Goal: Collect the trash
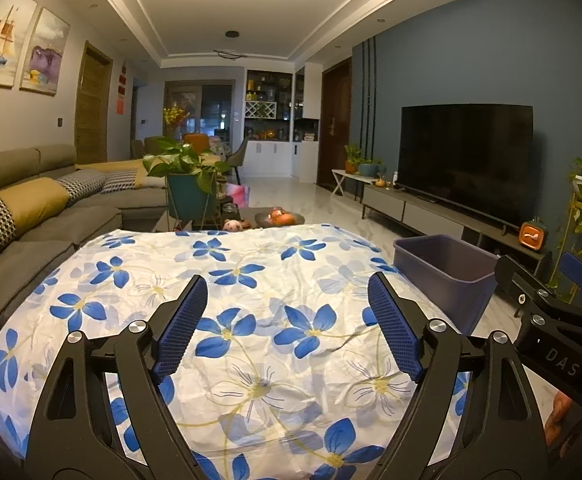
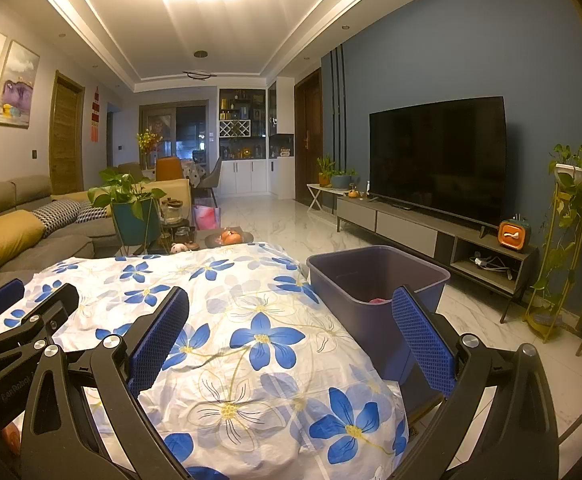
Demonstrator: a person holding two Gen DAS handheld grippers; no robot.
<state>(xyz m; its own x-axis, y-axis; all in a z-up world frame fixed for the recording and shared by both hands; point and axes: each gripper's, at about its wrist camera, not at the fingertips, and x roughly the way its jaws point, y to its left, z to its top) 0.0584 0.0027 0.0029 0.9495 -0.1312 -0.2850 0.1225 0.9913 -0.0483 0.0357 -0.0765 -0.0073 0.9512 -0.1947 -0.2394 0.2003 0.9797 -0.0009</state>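
Purple bin (image 2: 375, 280) stands on the floor just beside the flowered cloth (image 2: 231, 320), something pink inside. Left gripper (image 1: 289, 316) and right gripper (image 2: 291, 328) hover over the cloth, fingers apart, holding nothing.

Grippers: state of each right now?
Left gripper: open, holding nothing, above the flowered cloth.
Right gripper: open, holding nothing, near the purple bin.

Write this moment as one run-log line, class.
left gripper: open, empty | right gripper: open, empty | bin: beside floral cloth, pink item inside | cloth: no trash visible
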